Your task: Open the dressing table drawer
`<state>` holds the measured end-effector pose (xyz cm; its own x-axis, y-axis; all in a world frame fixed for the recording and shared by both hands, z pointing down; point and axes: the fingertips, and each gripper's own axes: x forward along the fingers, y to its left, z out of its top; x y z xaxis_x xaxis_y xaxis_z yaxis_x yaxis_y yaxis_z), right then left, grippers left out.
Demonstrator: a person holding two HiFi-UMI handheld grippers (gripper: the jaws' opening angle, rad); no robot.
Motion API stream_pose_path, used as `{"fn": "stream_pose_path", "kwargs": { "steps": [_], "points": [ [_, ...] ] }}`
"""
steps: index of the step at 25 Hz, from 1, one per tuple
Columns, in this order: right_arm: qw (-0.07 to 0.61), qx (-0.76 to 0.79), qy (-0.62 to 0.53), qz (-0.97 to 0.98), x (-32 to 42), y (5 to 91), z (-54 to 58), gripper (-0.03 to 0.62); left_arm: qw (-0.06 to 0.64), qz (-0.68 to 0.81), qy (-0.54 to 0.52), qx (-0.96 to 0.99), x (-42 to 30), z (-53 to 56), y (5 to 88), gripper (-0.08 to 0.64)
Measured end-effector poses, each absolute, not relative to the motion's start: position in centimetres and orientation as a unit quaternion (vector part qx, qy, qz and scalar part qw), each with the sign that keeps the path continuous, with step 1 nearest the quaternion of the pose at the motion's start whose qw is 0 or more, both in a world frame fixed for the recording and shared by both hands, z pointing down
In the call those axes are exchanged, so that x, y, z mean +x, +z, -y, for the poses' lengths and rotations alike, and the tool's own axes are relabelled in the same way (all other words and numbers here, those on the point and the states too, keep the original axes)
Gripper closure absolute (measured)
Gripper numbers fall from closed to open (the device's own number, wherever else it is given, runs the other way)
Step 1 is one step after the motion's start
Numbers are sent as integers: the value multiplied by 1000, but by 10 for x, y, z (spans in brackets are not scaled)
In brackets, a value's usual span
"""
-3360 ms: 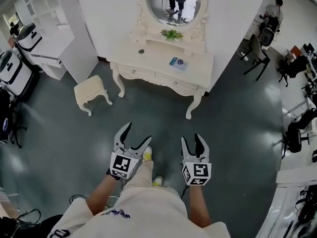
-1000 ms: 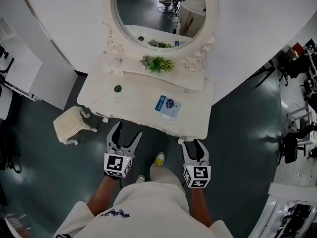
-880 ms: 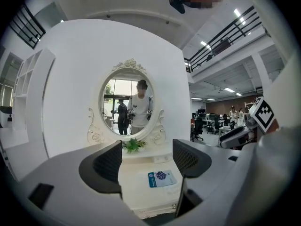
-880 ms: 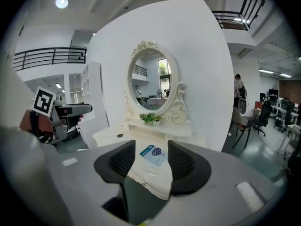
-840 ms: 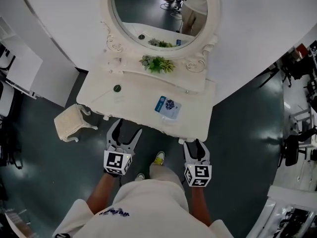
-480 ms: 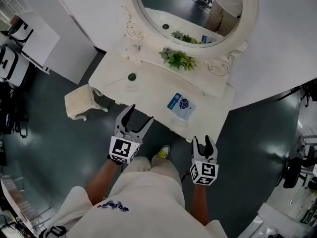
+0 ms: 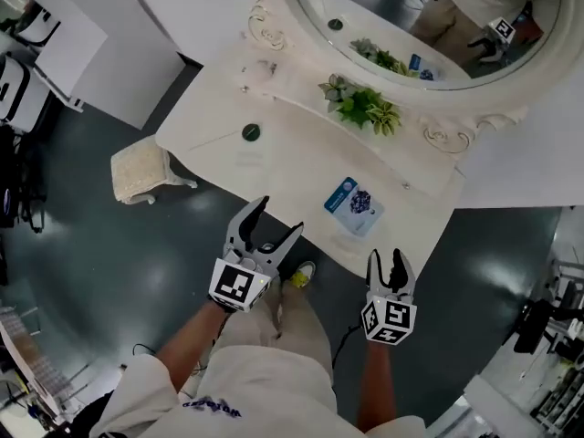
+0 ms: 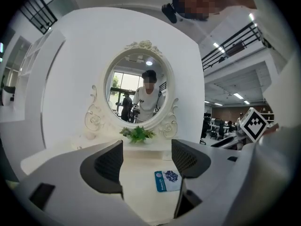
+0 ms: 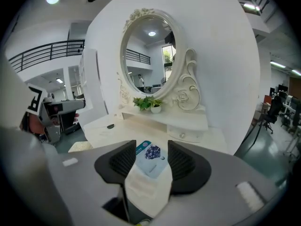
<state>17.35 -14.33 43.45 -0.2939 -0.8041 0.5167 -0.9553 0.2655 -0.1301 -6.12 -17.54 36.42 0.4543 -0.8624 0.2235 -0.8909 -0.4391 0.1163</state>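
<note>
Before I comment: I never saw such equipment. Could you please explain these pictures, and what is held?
No robot: a person holds a two-jaw gripper in each hand. The head view looks down from the person's head at the left gripper and right gripper. Each gripper view comes from a camera riding on that gripper, looking along its jaws. Ahead stands a dressing table with an oval mirror. On it are a blue packet, a small dark round thing and a plant. Both grippers are open and empty; the left jaws have just closed slightly.
</note>
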Motion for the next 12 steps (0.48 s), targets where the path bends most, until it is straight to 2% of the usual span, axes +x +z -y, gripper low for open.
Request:
{"fn": "stream_pose_path", "kwargs": {
  "steps": [3,12],
  "points": [
    [167,603,208,752,175,459,158,387,134,494,69,856,-47,185,415,232],
    [125,659,185,718,196,501,226,391,117,452,64,882,-5,242,478,239]
  ]
}}
